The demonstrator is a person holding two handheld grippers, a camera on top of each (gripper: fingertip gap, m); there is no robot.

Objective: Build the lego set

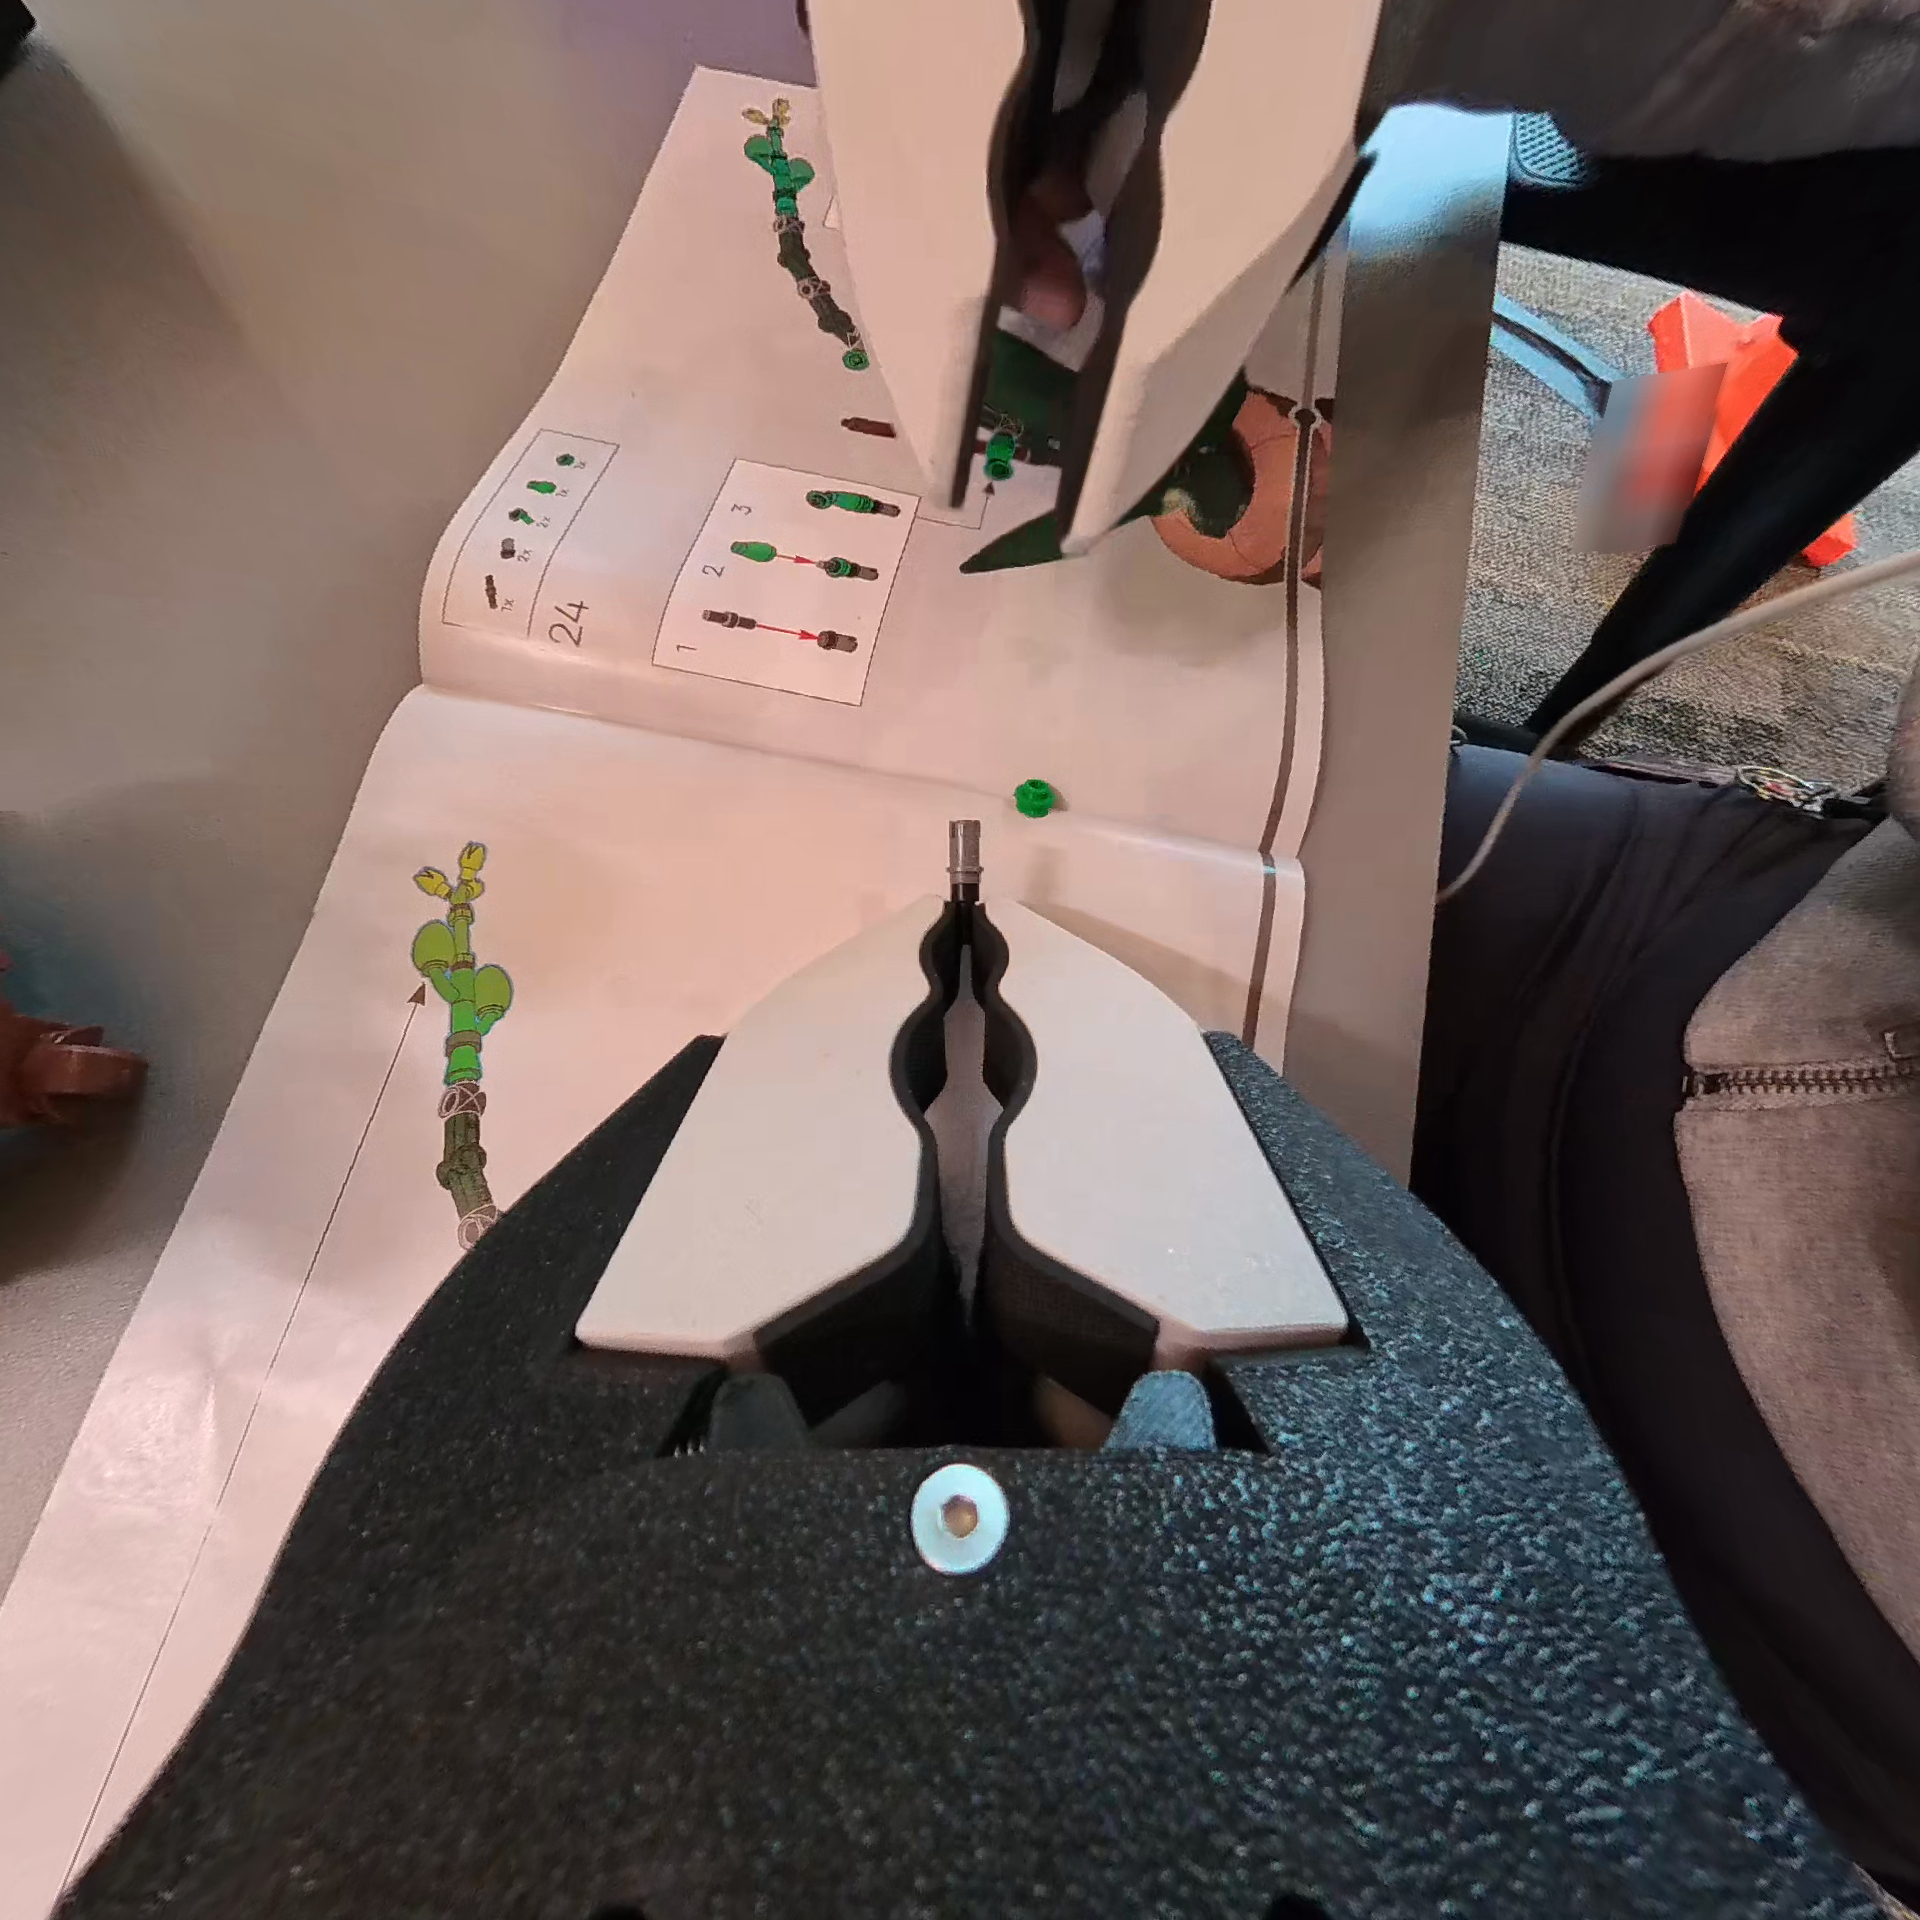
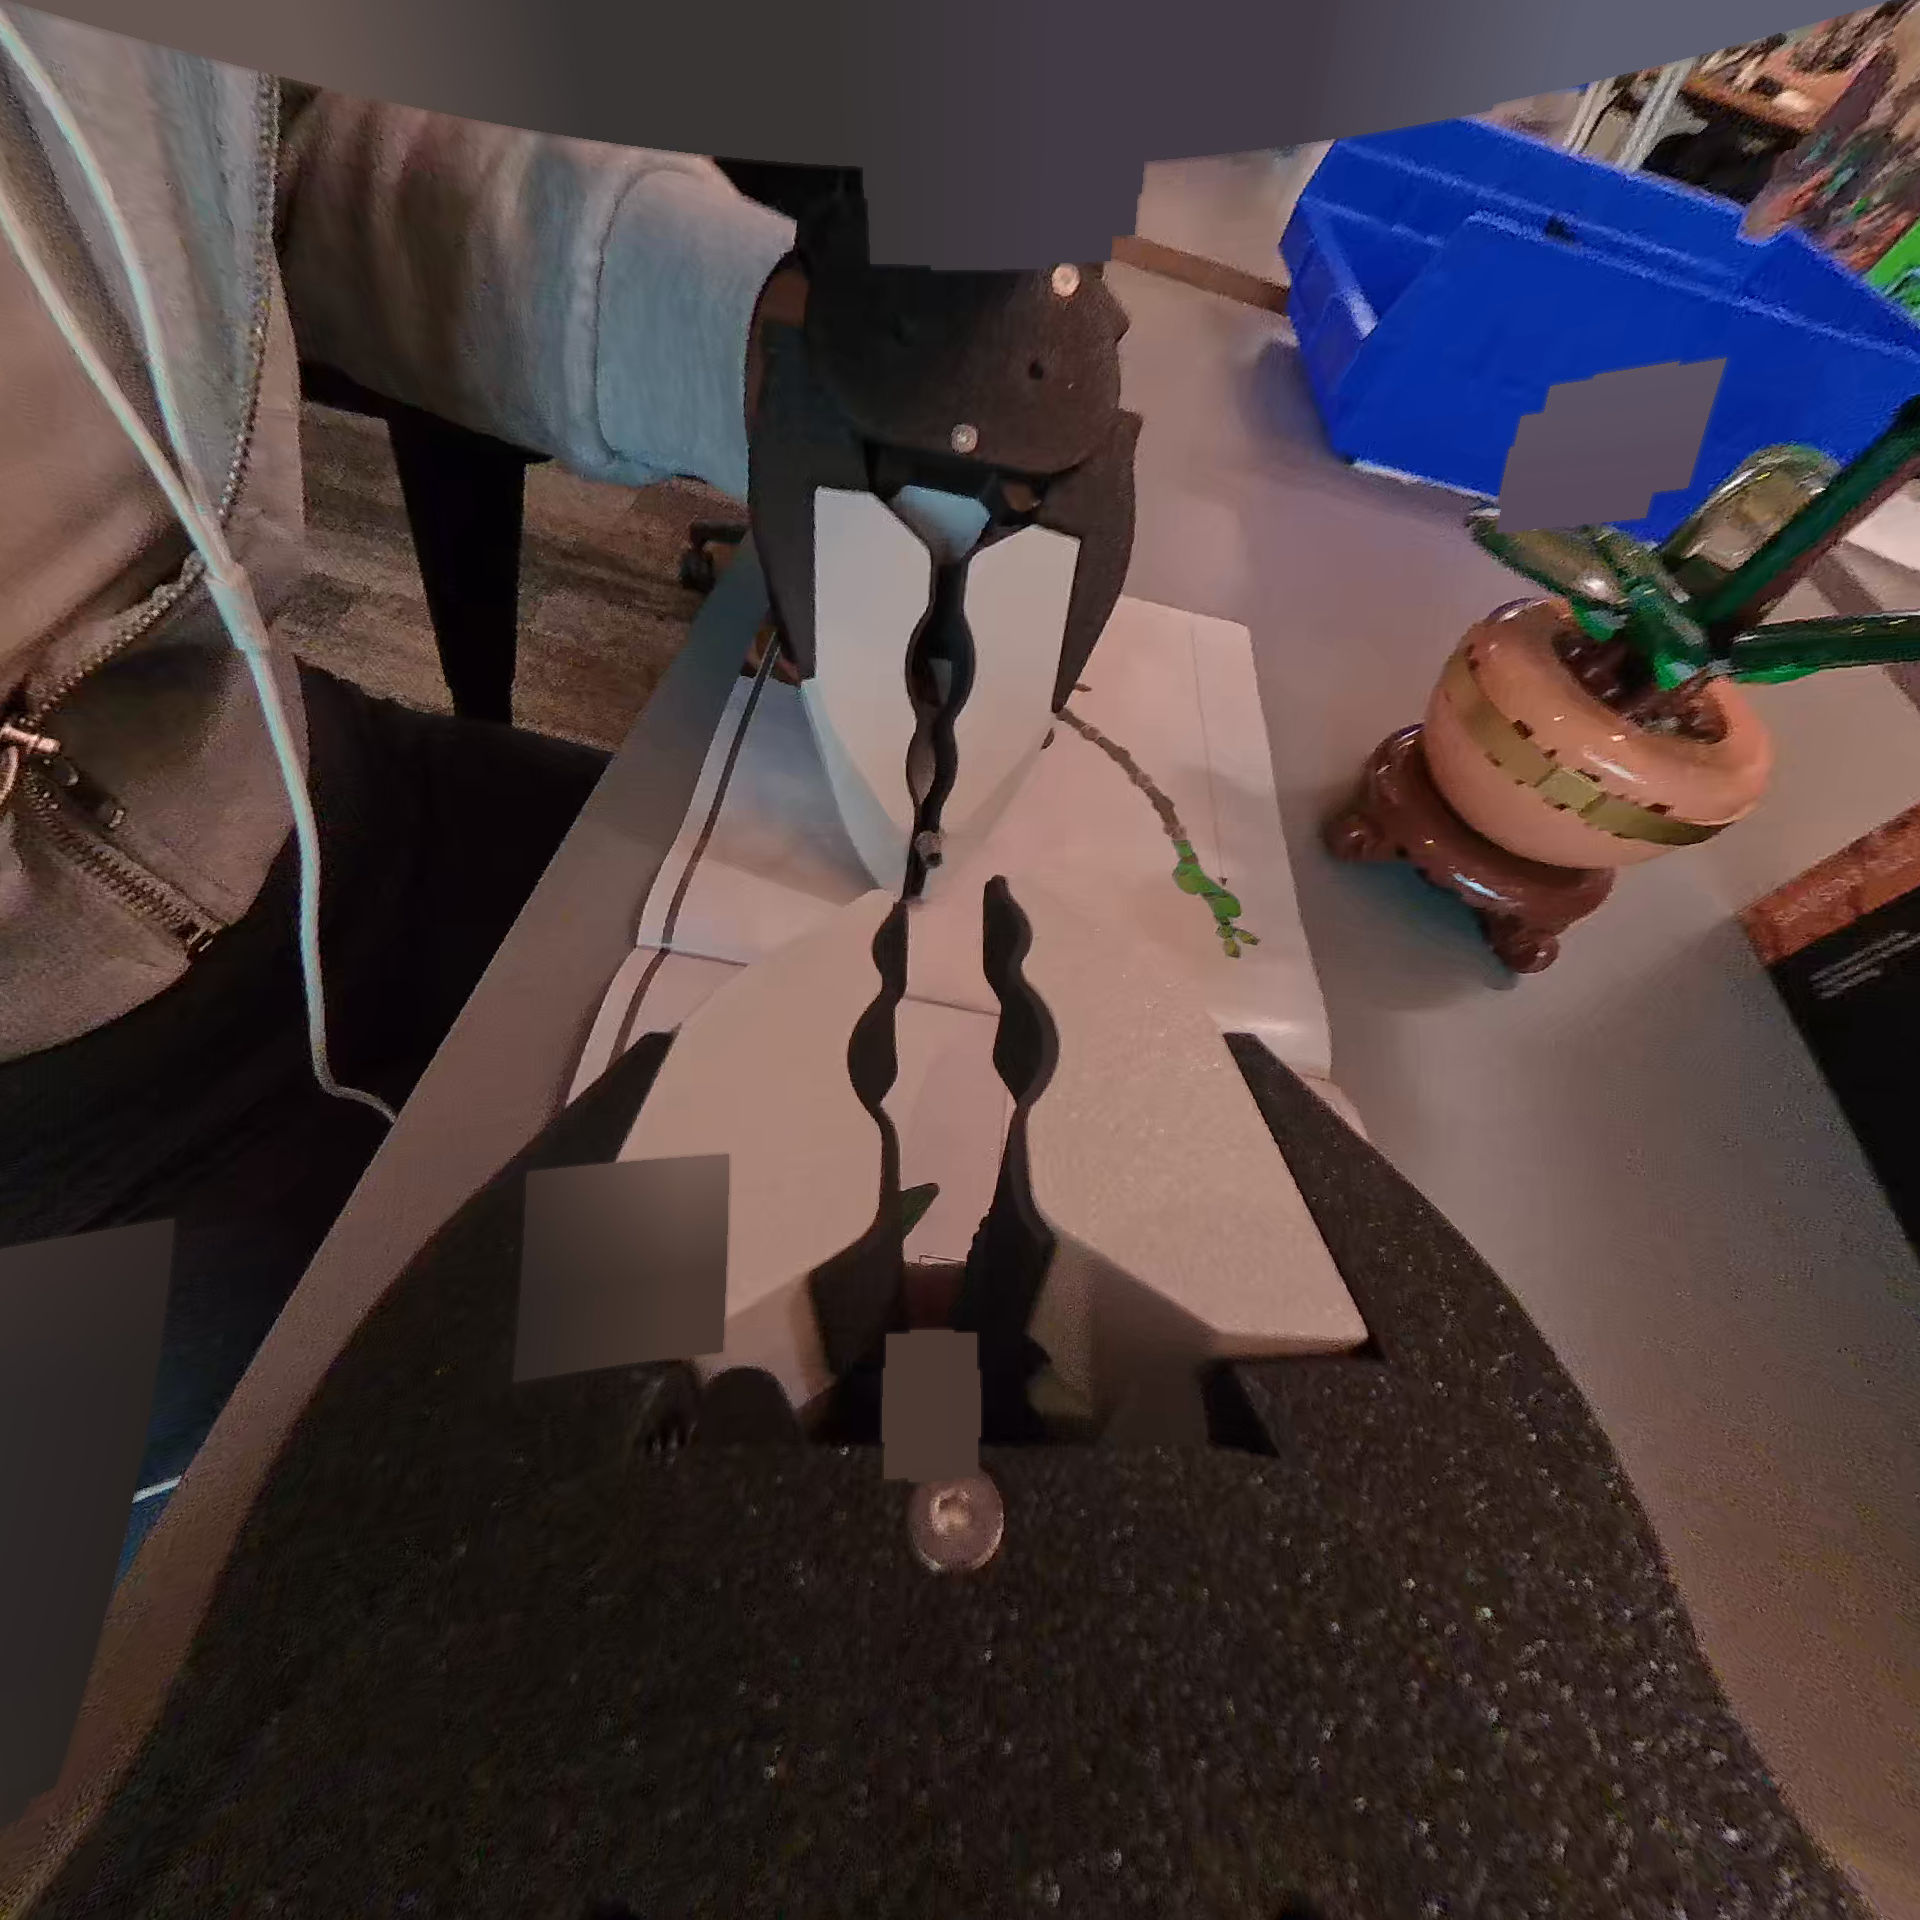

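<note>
Left gripper (image 1: 964,914) clamps a small grey-and-black pin (image 1: 964,857); just beyond lies a green stud (image 1: 1035,797). Right gripper (image 2: 945,899) stands apart, bare.

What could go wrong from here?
1. The left gripper pinches the small grey-and-black pin only by its tail end at the fingers' very tips; a nudge could twist it free.
2. The loose green stud lies on the booklet near the fold and might roll.
3. The open right gripper hangs close to the pin and could knock it.
</note>
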